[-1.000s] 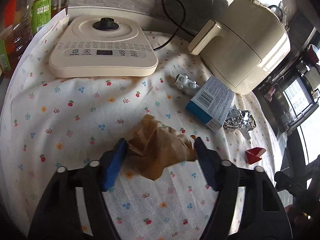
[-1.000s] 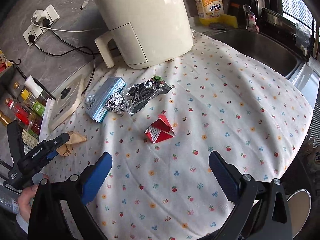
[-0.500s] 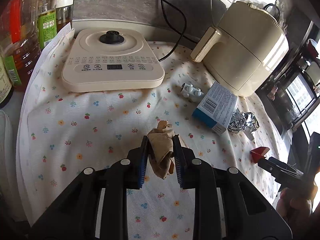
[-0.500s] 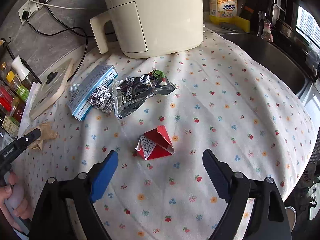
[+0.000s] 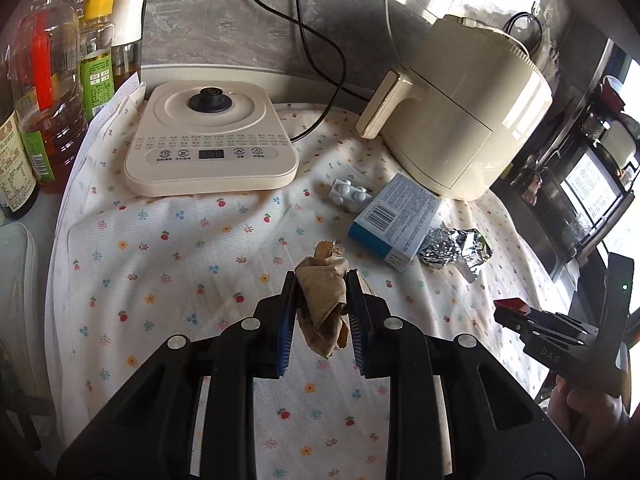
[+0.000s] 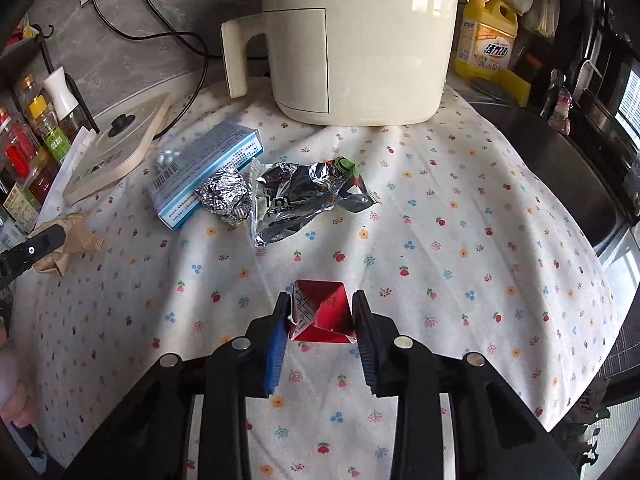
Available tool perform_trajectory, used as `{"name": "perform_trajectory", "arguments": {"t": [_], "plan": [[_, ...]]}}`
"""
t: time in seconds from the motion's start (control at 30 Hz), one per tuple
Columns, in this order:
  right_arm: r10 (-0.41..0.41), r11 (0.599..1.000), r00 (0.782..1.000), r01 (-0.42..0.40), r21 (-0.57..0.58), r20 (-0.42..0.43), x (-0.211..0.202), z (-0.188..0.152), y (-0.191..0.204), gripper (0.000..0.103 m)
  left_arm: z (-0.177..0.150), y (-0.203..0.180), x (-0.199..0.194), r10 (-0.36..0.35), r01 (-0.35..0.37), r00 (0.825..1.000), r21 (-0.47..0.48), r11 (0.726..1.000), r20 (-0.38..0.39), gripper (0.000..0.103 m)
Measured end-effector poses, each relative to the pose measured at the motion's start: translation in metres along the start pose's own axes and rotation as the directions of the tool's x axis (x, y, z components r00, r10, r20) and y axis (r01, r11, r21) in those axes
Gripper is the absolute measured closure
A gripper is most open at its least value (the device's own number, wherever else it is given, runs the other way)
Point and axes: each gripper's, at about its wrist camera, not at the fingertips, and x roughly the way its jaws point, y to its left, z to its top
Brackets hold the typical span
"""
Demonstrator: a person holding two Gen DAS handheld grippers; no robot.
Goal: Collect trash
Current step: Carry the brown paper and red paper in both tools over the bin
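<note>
Fingers of the left gripper (image 5: 322, 304) clamp a crumpled brown paper wad (image 5: 323, 300), held above the floral tablecloth (image 5: 168, 248). Beyond lie a blue-and-white box (image 5: 394, 220) and a foil ball (image 5: 438, 250), touching; an air fryer (image 5: 460, 120) stands behind. Right wrist view: the right gripper (image 6: 322, 316) is closing its jaws on a red folded carton (image 6: 320, 310) resting on the cloth; a silver wrapper (image 6: 304, 196) lies farther off.

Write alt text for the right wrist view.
The right gripper is closing its jaws around a red folded carton on a floral tablecloth. Beyond lie a foil wrapper, a foil ball, a blue box and a cream air fryer.
</note>
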Motion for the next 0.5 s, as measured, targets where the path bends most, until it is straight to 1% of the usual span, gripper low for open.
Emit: {"name": "perform_trajectory", "arguments": {"t": [0.23, 0.33, 0.5], "plan": [[-0.013, 1.000, 0.999, 0.013, 0.005, 0.045, -0.042, -0.020, -0.020, 0.072, -0.010, -0.044, -0.009, -0.038, 0.038, 0.999, 0.047, 0.998, 0.005, 0.079], [-0.017, 0.999, 0.998, 0.016, 0.036, 0.052, -0.060, -0.032, -0.040, 0.072, -0.015, -0.068, -0.011, -0.062, 0.063, 0.998, 0.079, 0.995, -0.006, 0.079], [-0.051, 0.995, 0.997, 0.045, 0.092, 0.064, -0.090, -0.055, -0.078, 0.072, -0.031, -0.116, -0.011, -0.111, 0.115, 0.993, 0.139, 0.984, -0.035, 0.079]]}}
